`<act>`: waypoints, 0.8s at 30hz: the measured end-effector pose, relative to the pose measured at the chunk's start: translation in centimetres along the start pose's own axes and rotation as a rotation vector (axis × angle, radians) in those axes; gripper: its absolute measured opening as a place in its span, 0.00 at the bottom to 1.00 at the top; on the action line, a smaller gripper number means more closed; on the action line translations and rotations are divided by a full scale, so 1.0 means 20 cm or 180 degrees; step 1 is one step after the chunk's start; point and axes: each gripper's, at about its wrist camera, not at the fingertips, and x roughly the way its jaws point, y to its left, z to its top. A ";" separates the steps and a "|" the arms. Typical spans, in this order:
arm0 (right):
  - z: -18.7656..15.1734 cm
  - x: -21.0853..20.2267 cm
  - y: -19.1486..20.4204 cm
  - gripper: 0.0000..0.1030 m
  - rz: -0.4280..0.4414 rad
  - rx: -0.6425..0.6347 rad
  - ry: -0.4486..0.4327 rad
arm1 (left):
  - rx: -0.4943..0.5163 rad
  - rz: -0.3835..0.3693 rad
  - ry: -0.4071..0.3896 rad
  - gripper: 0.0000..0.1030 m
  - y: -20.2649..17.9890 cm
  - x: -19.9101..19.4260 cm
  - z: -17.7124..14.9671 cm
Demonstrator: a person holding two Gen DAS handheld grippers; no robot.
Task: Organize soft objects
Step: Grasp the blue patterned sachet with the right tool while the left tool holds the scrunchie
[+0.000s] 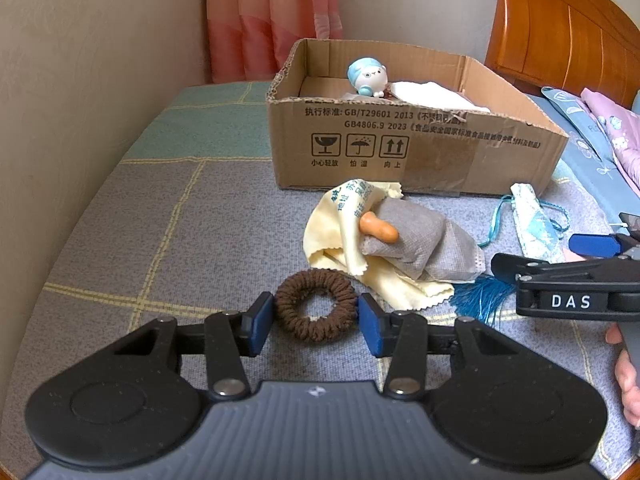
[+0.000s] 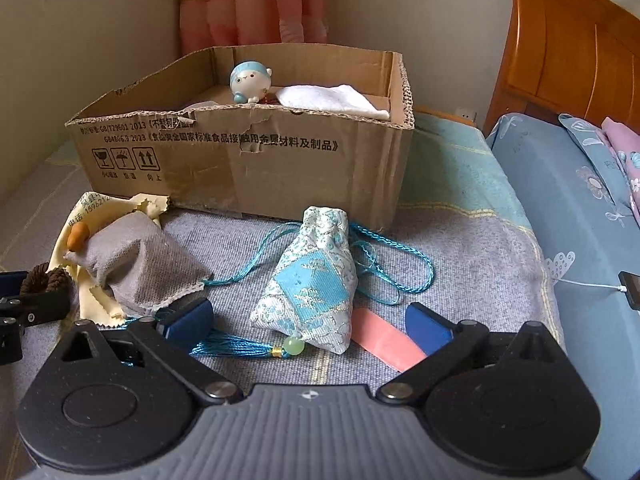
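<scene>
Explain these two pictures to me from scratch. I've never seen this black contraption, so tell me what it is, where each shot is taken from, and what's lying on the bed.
A person holds two hand-held grippers, each carrying a camera looking along its fingers. The left gripper is open around a brown hair tie. The right gripper is open around a blue embroidered pouch. Neither grips anything yet. Also on the bed: a grey bag on a yellow cloth, and a cardboard box holding a small toy and white cloth.

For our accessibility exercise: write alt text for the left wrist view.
The left gripper has its open fingers on either side of a brown hair tie on a bed. Beyond lie a grey pouch, a yellow cloth and a cardboard box.
</scene>
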 end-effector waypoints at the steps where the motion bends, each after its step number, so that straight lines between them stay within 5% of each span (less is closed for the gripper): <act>1: -0.01 0.00 0.00 1.00 -0.0003 0.0000 -0.0024 | 0.0000 0.0000 -0.0002 0.44 0.00 0.00 0.00; 10: 0.03 -0.05 0.00 0.97 0.0136 0.0137 -0.0170 | 0.0010 0.0002 -0.0010 0.44 0.00 0.00 0.00; 24: 0.06 -0.02 -0.01 0.47 -0.0052 0.0142 -0.0090 | 0.0008 0.0000 0.0007 0.42 0.00 0.00 0.00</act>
